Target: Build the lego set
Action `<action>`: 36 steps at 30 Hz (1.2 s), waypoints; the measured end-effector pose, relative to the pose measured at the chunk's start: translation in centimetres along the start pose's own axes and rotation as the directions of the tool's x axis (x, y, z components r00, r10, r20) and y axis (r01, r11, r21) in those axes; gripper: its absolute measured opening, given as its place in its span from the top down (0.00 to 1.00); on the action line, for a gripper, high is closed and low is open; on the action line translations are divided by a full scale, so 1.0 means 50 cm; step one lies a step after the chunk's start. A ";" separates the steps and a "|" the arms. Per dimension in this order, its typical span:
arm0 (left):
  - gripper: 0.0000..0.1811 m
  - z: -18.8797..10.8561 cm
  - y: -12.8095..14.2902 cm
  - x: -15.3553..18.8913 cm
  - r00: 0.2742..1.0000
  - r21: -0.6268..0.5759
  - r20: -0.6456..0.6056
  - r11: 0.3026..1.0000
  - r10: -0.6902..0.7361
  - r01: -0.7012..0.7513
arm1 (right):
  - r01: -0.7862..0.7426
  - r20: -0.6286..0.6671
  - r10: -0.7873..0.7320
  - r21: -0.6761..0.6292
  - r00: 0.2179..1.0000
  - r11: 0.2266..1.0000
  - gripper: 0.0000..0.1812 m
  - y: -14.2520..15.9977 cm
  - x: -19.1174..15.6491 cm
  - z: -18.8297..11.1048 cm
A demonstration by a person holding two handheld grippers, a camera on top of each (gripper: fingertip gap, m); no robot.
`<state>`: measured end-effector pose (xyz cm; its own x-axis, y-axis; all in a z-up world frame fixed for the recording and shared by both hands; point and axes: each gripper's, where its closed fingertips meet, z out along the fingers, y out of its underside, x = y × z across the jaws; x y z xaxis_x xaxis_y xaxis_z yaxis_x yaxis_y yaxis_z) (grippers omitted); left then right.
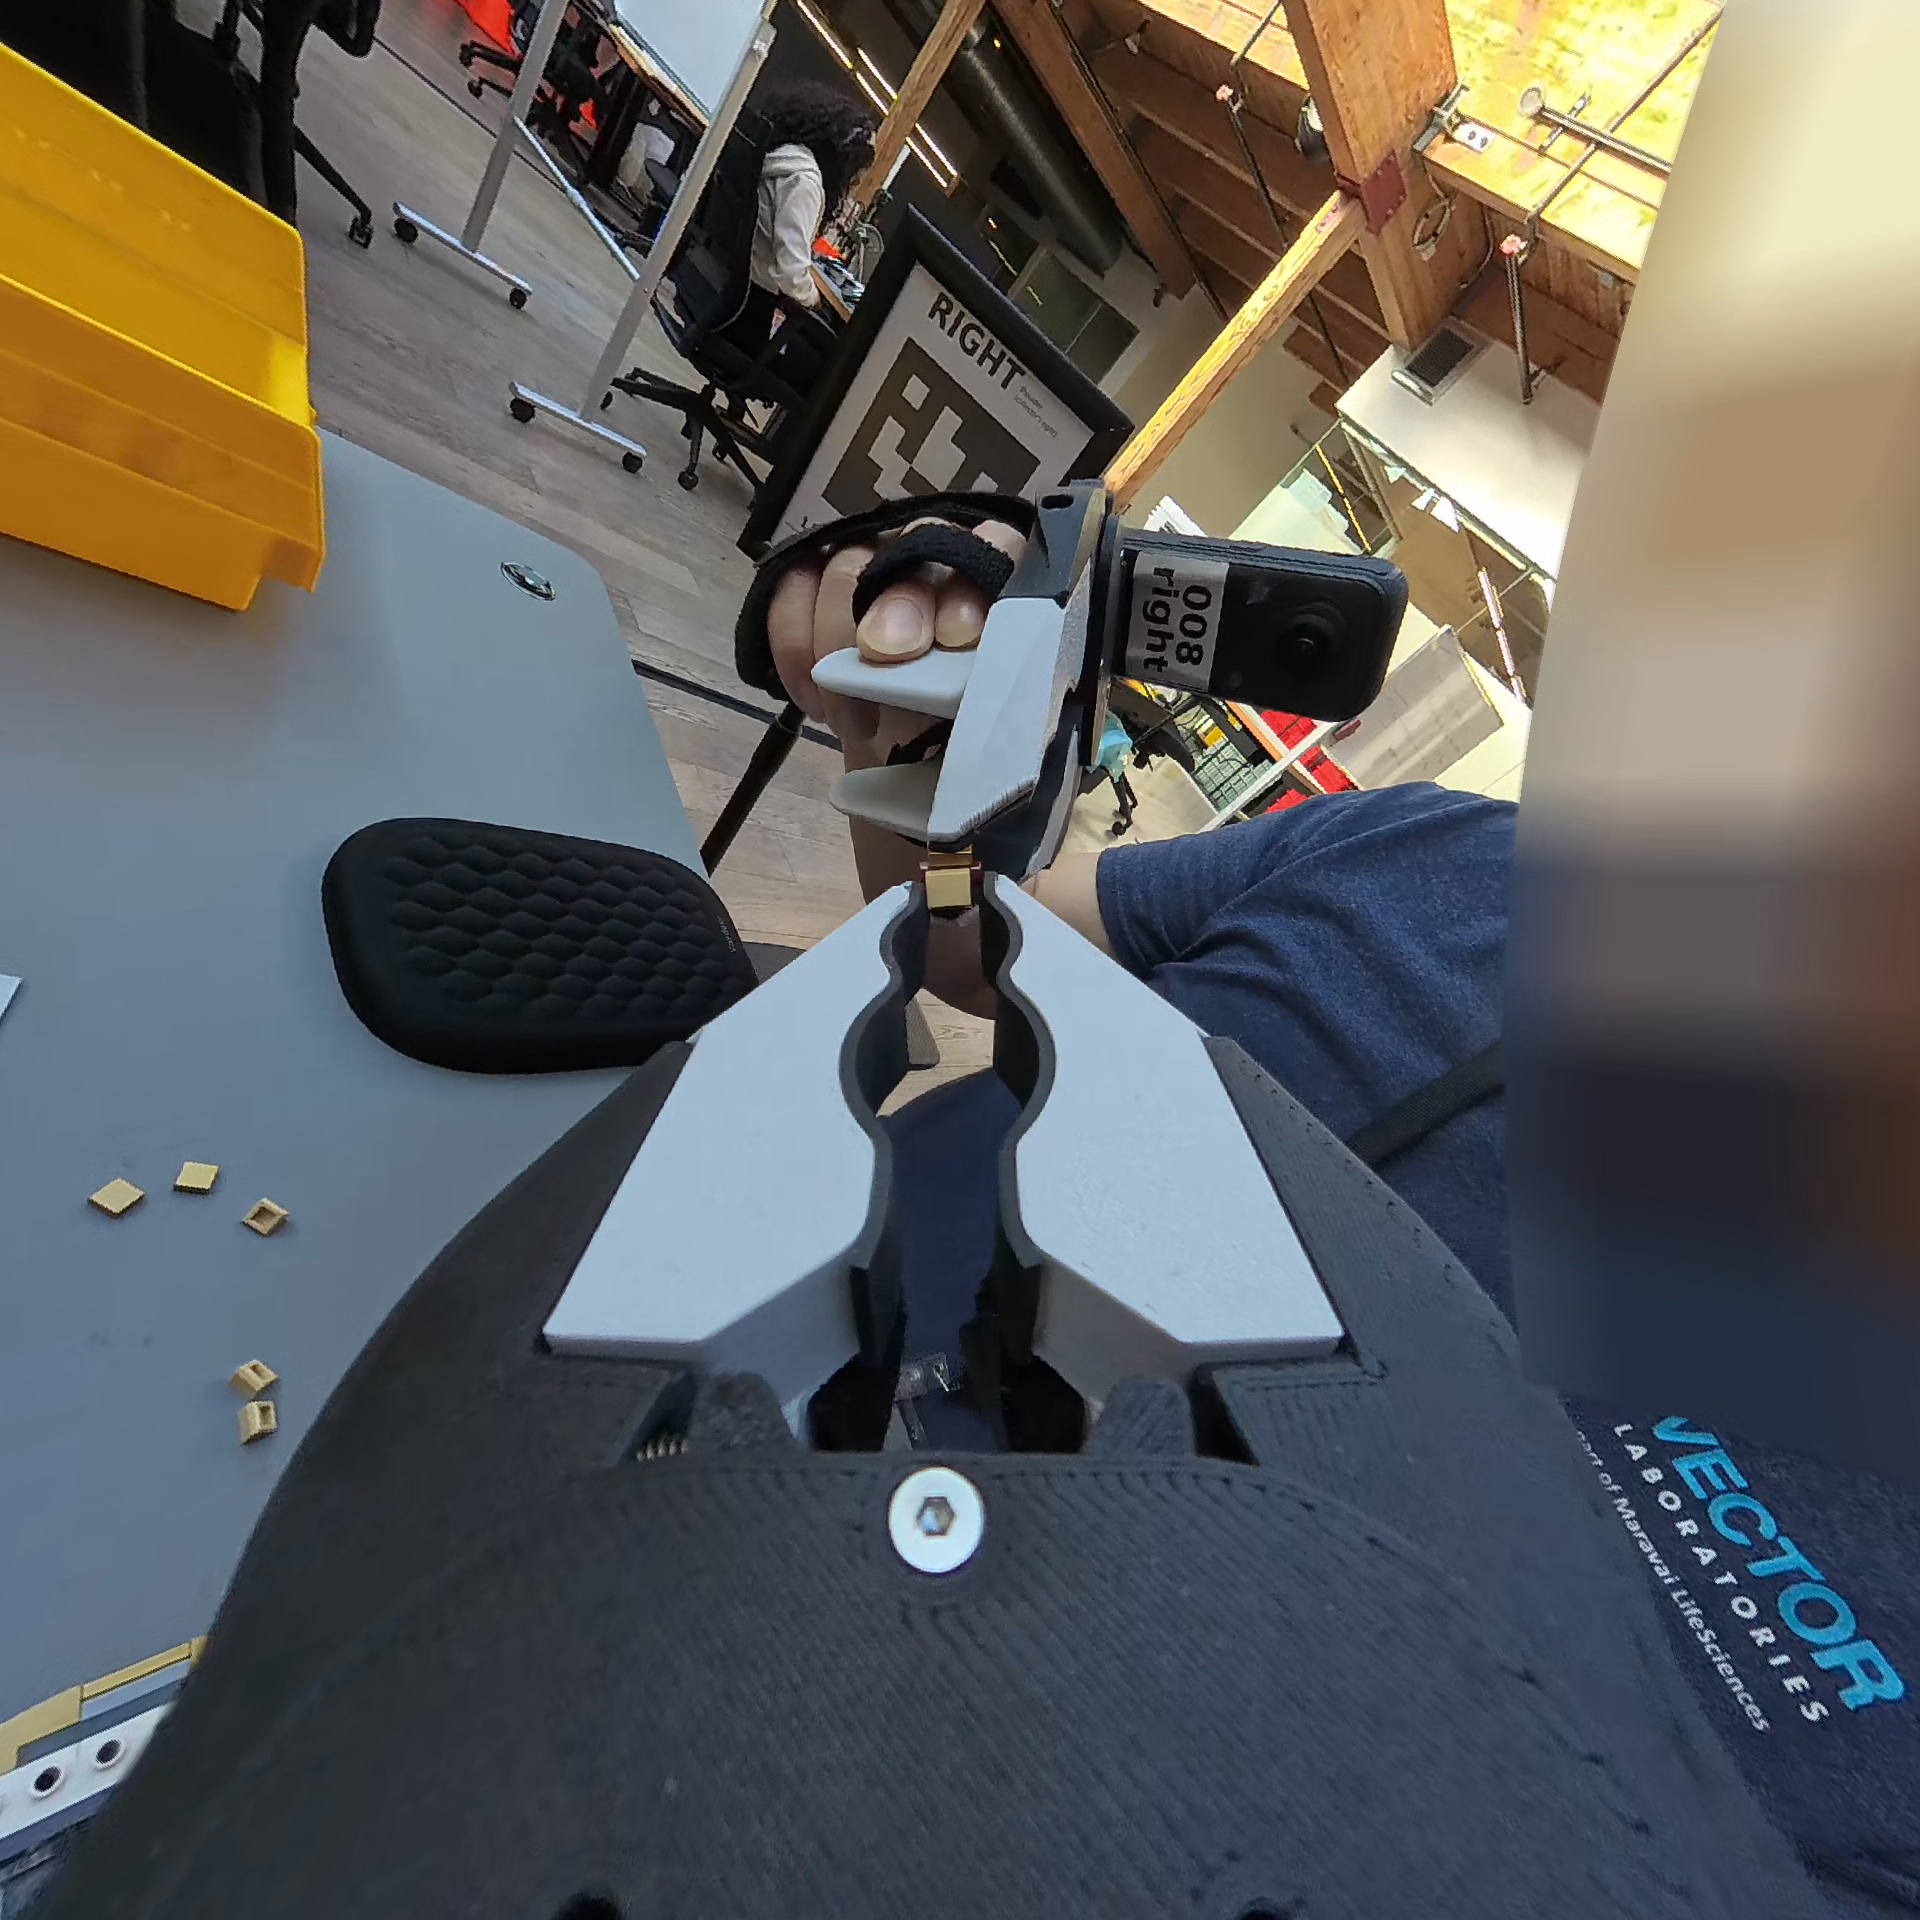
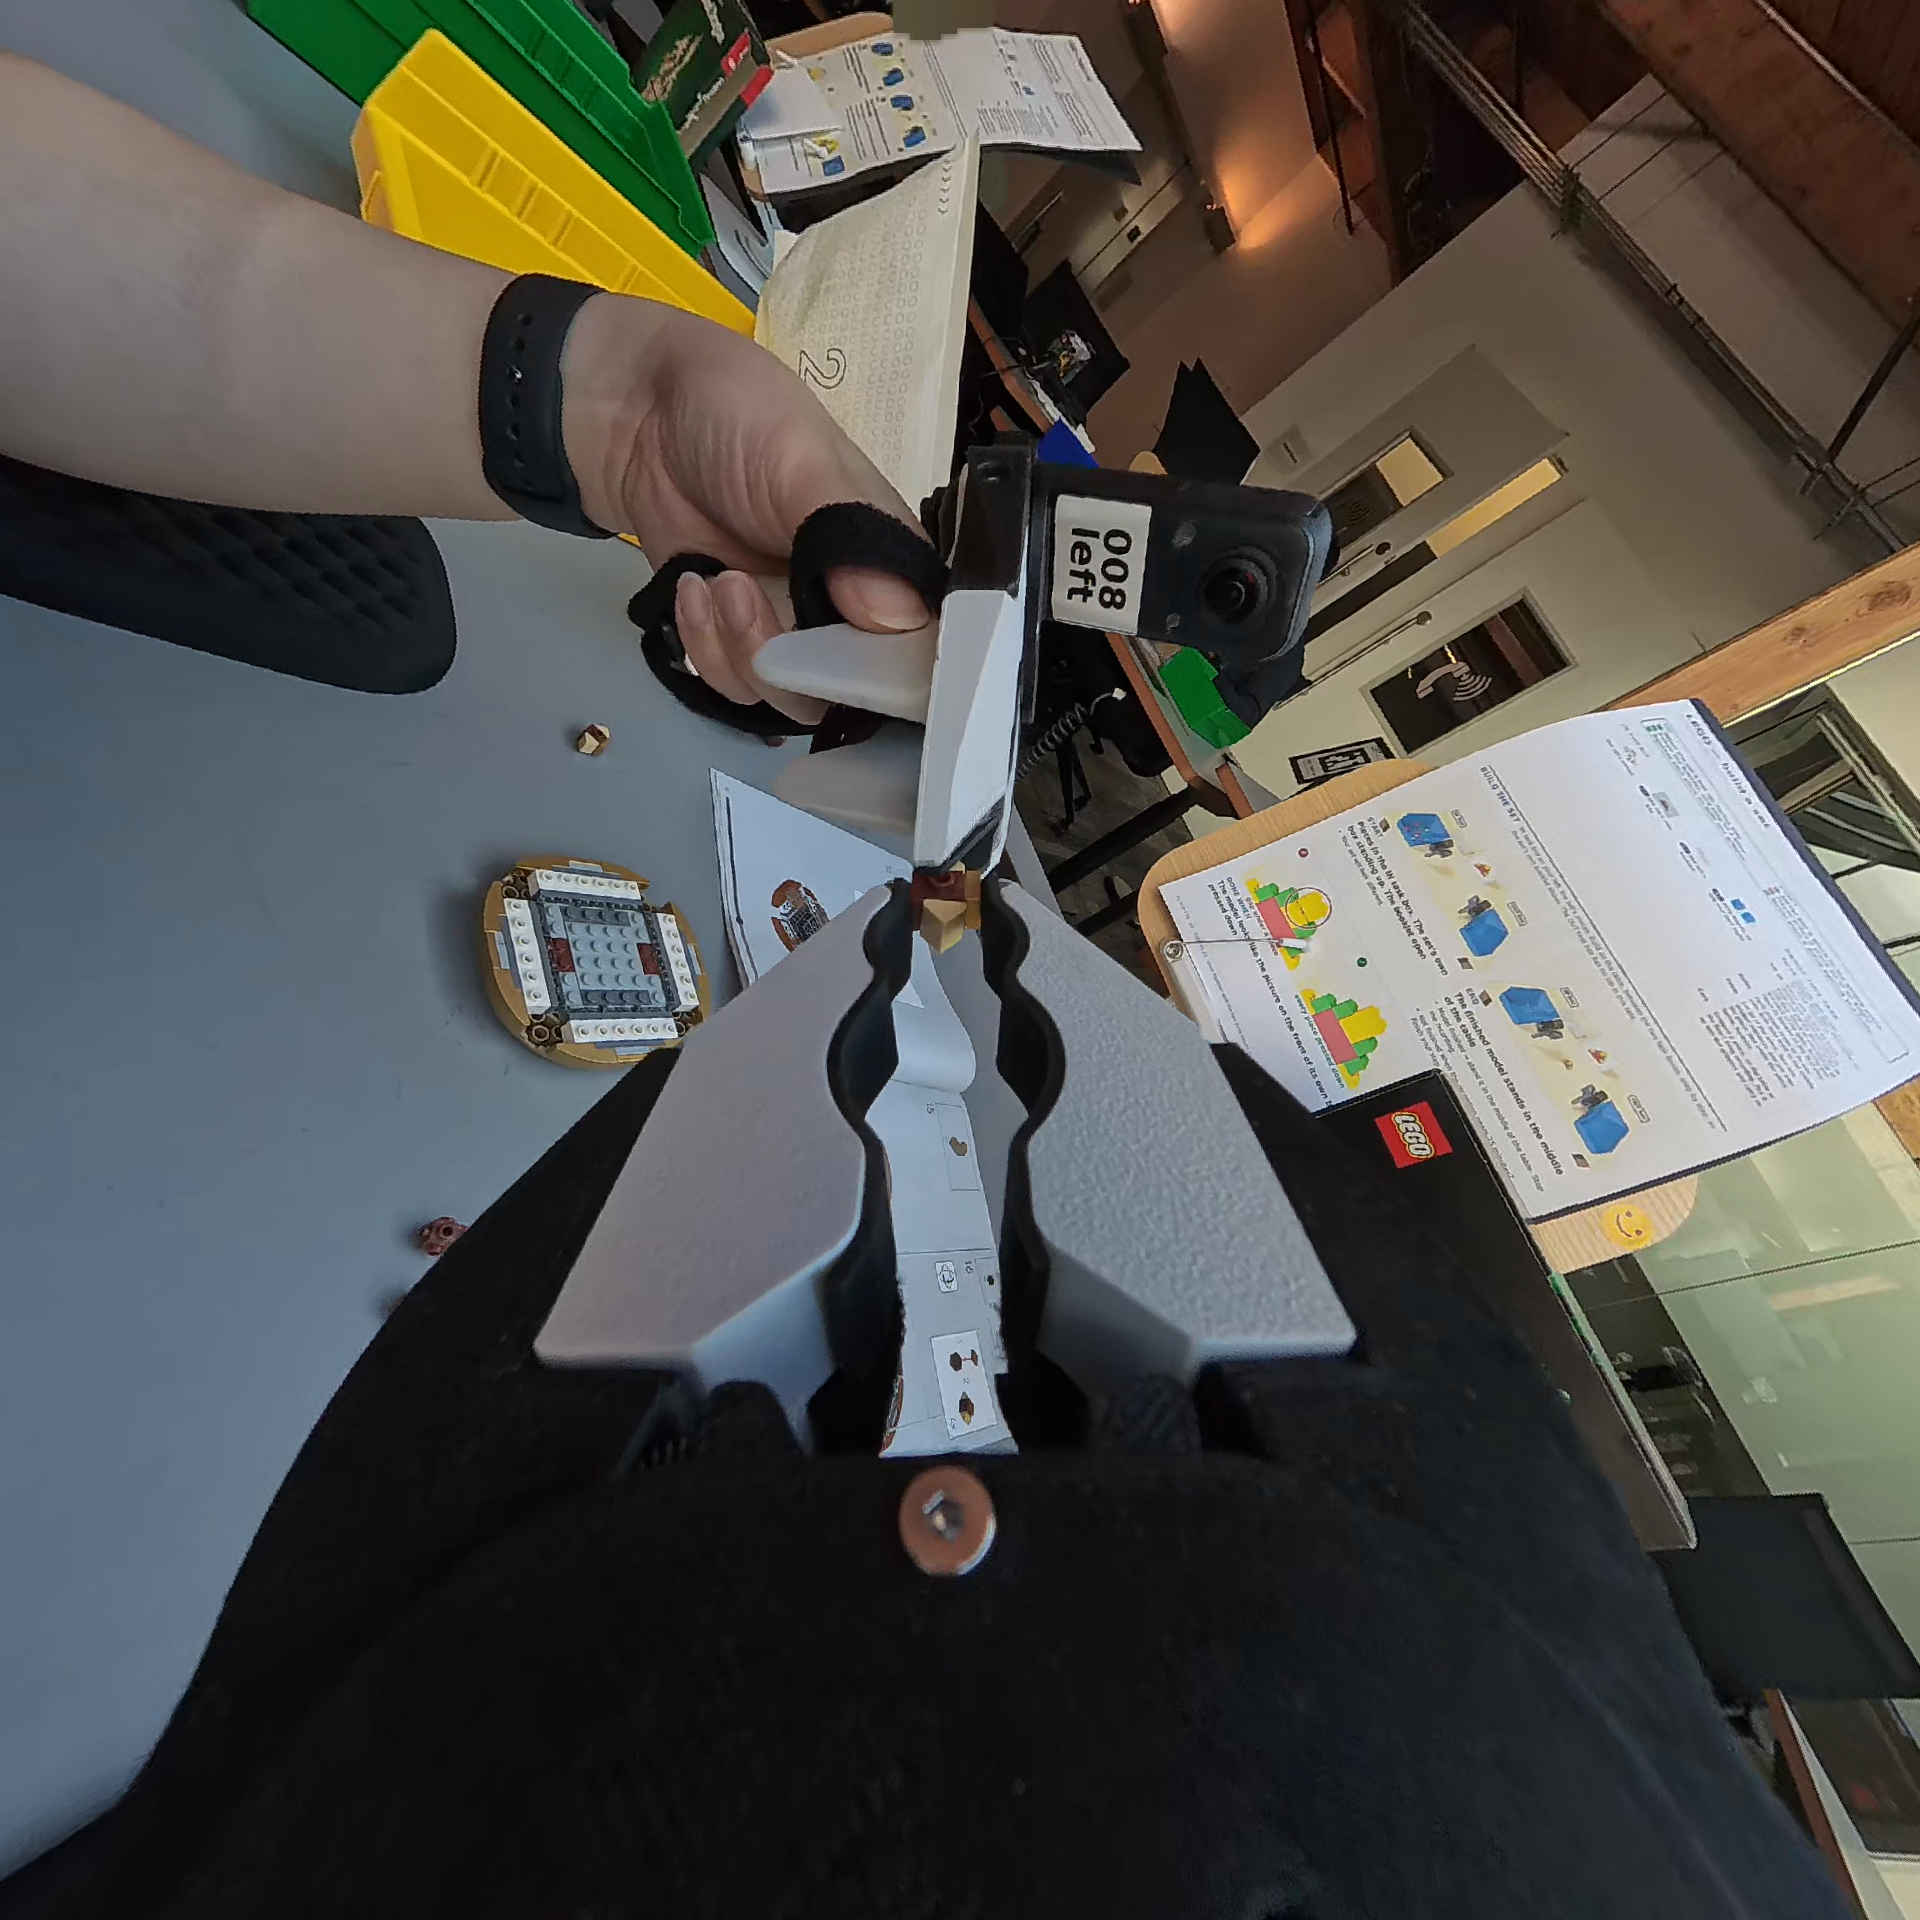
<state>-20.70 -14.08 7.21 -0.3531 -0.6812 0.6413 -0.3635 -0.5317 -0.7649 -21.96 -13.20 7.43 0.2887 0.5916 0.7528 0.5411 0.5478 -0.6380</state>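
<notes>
My two grippers meet tip to tip in the air above the grey table [image 1: 312, 779]. In the left wrist view my left gripper [image 1: 951, 902] is shut on a small tan brick [image 1: 947, 891] with a reddish-brown piece [image 1: 940, 859] on its far end, where the right gripper [image 1: 966, 836] comes down onto it. In the right wrist view my right gripper [image 2: 940, 916] is shut on the tan brick [image 2: 943, 921], and the brown piece [image 2: 935, 886] touches the left gripper's [image 2: 954, 858] tips. Which gripper bears the brown piece I cannot tell. The round, partly built model [image 2: 594, 961] lies on the table.
Several loose tan pieces [image 1: 197, 1176] and a black pad [image 1: 530, 940] lie on the table by yellow bins [image 1: 145, 343]. An open booklet [image 2: 800, 883], a loose brown piece [image 2: 442, 1233], a tan piece [image 2: 592, 738], a black set box [image 2: 1455, 1164] and an instruction sheet [image 2: 1558, 966] are nearby. My left and right fingertips are right by each other.
</notes>
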 end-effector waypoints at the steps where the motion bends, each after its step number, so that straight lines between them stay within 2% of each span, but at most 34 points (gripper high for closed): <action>1: 0.96 -0.001 -0.003 0.001 1.000 0.007 0.005 1.000 0.012 -0.012 | -0.003 -0.013 0.003 0.008 1.000 1.000 0.93 -0.002 0.003 0.000; 4: 0.96 -0.006 -0.009 0.010 1.000 0.020 0.002 0.999 0.031 -0.031 | -0.082 -0.010 0.083 0.057 0.997 0.995 0.92 -0.013 0.012 -0.002; 7: 0.96 -0.017 -0.019 -0.005 0.990 0.030 0.094 0.993 0.107 -0.111 | -0.306 0.025 0.305 0.120 0.952 0.944 0.90 -0.020 0.035 -0.011; 9: 0.96 -0.024 -0.028 0.002 0.979 0.045 0.120 0.984 0.165 -0.171 | -0.535 0.112 0.524 0.111 0.844 0.837 0.88 -0.013 0.044 -0.013; 11: 0.96 -0.031 -0.033 0.002 0.965 0.041 0.161 0.976 0.206 -0.215 | -0.729 0.196 0.706 0.083 0.680 0.679 0.88 -0.004 0.048 -0.013; 13: 0.96 -0.033 -0.031 0.001 0.953 0.021 0.191 0.969 0.236 -0.245 | -0.842 0.292 0.799 0.046 0.526 0.537 0.91 -0.004 0.042 -0.011; 16: 0.96 -0.033 -0.034 0.009 0.955 0.033 0.181 0.969 0.234 -0.243 | -0.895 0.337 0.838 0.033 0.429 0.444 0.94 0.001 0.041 -0.007; 23: 0.96 -0.029 -0.029 0.004 0.957 0.020 0.179 0.971 0.230 -0.237 | -0.953 0.416 0.869 -0.023 0.266 0.303 0.91 -0.001 0.034 0.002; 27: 0.96 -0.028 -0.028 -0.001 0.954 0.013 0.191 0.971 0.231 -0.238 | -0.959 0.421 0.874 -0.032 0.242 0.281 0.96 0.003 0.035 0.004; 36: 0.96 -0.025 -0.024 -0.008 0.953 -0.002 0.204 0.973 0.226 -0.230 | -0.957 0.407 0.882 -0.056 0.239 0.285 0.96 0.011 0.029 0.005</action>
<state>-21.18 -12.54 7.94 -0.2429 -0.8715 0.4261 -0.2742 -0.3597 -0.8919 -21.43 -11.88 8.11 0.2247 0.8649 -0.4489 -0.0782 -0.4432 -0.8930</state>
